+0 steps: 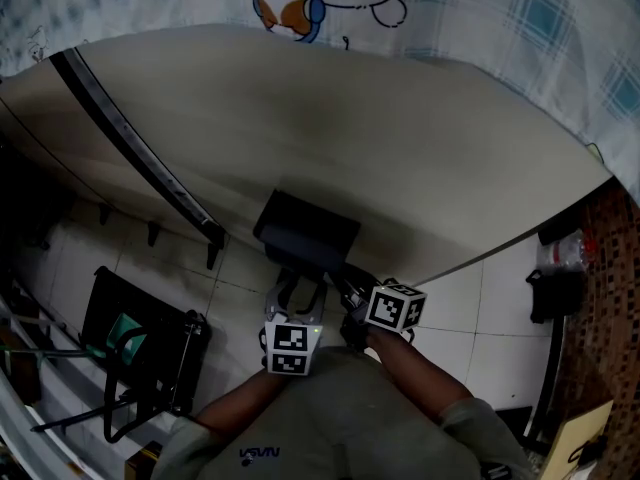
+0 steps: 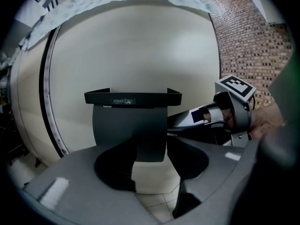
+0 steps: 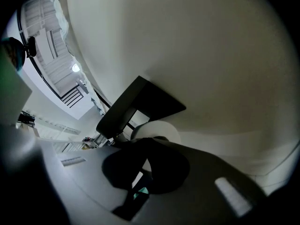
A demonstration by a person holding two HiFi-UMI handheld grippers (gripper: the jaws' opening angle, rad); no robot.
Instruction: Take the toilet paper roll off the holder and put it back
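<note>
The left gripper (image 2: pixel 151 159) is sitting with its jaws well apart, gripping nothing. The holder (image 2: pixel 133 98) is hanging straight ahead of it, front flap just beyond the tips. The right gripper (image 3: pixel 143 161) is showing only a thin gap between its jaws, with its tips reaching the underside of the toilet paper roll (image 3: pixel 158 129), which is sitting under the holder's lid just ahead. Whether it is pinching paper, I cannot tell. The likely risk is that so narrow a bite is catching only outer sheets, so pulling could unwind or tear them, or the roll could snag on the lid and drop.

Cartoon-print cloth (image 1: pixel 520 18); black rack (image 1: pixel 185 353)
</note>
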